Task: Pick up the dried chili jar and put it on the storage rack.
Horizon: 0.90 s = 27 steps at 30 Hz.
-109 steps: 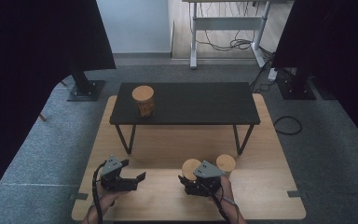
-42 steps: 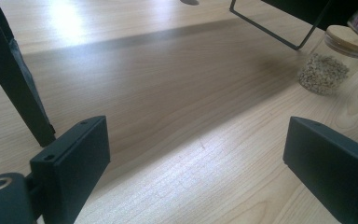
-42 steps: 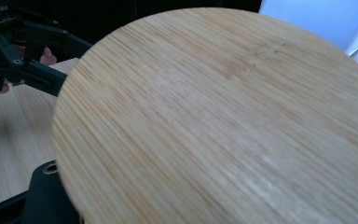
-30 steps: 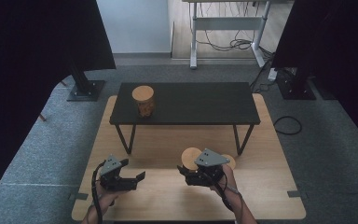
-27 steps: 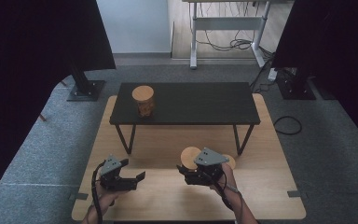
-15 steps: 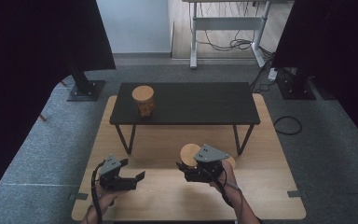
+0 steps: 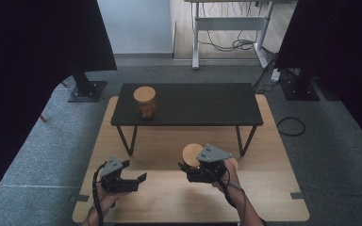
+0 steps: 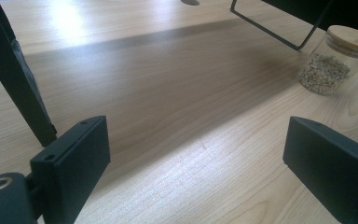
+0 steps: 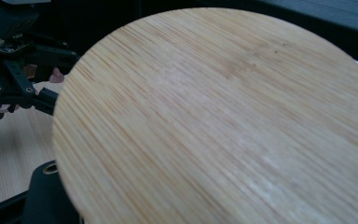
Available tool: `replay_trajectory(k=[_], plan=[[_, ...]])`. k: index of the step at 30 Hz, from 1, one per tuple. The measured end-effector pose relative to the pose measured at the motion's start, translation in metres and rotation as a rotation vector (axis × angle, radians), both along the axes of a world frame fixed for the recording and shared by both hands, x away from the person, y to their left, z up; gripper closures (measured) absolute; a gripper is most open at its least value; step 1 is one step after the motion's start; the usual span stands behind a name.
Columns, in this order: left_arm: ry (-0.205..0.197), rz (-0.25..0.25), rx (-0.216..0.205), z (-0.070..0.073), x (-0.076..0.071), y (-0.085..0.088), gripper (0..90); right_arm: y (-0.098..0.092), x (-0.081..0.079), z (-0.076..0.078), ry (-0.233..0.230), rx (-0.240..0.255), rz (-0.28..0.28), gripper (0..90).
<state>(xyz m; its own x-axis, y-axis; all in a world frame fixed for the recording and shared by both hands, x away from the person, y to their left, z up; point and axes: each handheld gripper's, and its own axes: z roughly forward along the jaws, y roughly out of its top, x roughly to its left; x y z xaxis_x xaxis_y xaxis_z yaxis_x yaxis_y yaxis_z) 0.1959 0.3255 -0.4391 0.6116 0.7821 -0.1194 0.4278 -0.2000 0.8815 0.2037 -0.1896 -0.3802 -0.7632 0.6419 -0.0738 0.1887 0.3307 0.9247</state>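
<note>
Right gripper [image 7: 188, 169] clamped on wooden-lidded jar [image 7: 193, 155], near black table [image 7: 188, 103] leg. Left gripper [image 7: 139, 178] open, empty, bare wooden platform [image 7: 169, 197] around; second jar [image 8: 338, 60] well apart.

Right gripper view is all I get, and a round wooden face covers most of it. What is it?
Observer: The bamboo lid of a jar held in the right gripper.
Operator: Any other jars?
Observer: One stands on the black table, at its left end.
Operator: More?
Observer: The left gripper view shows a grain jar on the wooden board.
Operator: Left gripper?
Observer: The left gripper is open, with nothing between its jaws.
</note>
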Motion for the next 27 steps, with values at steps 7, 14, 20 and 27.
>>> replay_trajectory(k=[7,14,20,27], plan=[[-0.003,-0.001,0.000,0.000,-0.001,0.000,6.6,-0.001,0.001,0.005,-0.010,0.008,0.006,25.0],[-0.005,-0.002,0.001,0.001,-0.001,-0.001,6.6,-0.003,0.005,0.012,-0.006,0.009,0.016,25.0],[-0.003,0.004,-0.002,0.000,-0.001,0.001,6.6,-0.004,0.010,0.016,-0.003,0.007,0.027,25.0],[-0.005,0.005,-0.004,0.001,-0.002,0.001,6.6,-0.007,0.015,0.018,-0.006,0.015,0.023,25.0]])
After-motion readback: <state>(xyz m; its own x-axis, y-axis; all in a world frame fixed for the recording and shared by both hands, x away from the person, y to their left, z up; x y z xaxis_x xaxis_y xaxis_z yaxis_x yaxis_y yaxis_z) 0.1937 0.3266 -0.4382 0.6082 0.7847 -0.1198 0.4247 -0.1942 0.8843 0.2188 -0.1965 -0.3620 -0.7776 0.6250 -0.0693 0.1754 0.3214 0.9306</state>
